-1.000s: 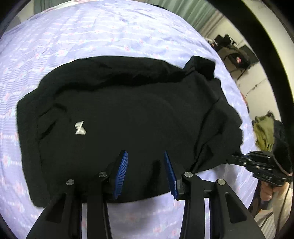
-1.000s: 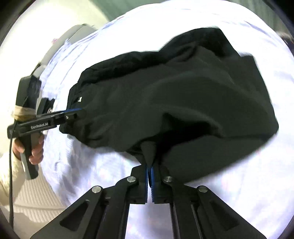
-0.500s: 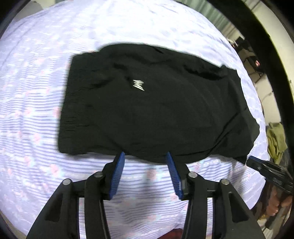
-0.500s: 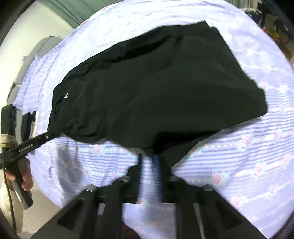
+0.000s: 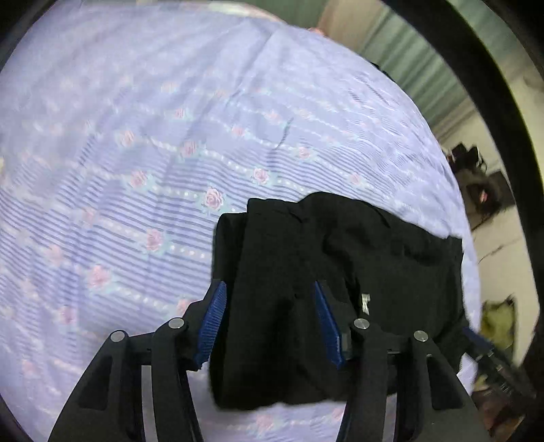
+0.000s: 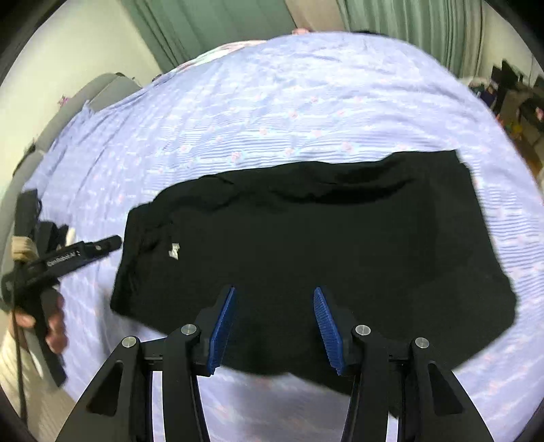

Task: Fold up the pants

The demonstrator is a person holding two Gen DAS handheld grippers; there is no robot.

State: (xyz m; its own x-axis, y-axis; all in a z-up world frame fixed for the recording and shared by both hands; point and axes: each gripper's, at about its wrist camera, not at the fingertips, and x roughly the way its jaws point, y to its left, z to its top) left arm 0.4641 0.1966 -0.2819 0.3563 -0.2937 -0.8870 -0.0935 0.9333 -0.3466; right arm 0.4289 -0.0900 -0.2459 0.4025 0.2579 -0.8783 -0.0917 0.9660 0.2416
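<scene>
The black pants (image 6: 323, 238) lie folded flat on the lilac flowered bedsheet (image 6: 272, 112), a small white logo (image 6: 174, 252) near their left end. My right gripper (image 6: 273, 326) is open and empty above their near edge. My left gripper (image 5: 270, 323) is open, its blue pads either side of the pants' (image 5: 340, 272) end, not gripping. The left gripper also shows in the right wrist view (image 6: 85, 253), just left of the waistband end.
The bedsheet (image 5: 136, 136) spreads wide beyond the pants. Green curtains (image 6: 221, 23) hang behind the bed. Dark clutter (image 5: 482, 190) and an olive garment (image 5: 496, 319) lie off the bed's right side. A grey headboard (image 6: 102, 91) is at the left.
My right gripper has opened and let go of the pants fabric, which now lies flat. My left gripper has swung to the pants' waistband end. Both views have shifted.
</scene>
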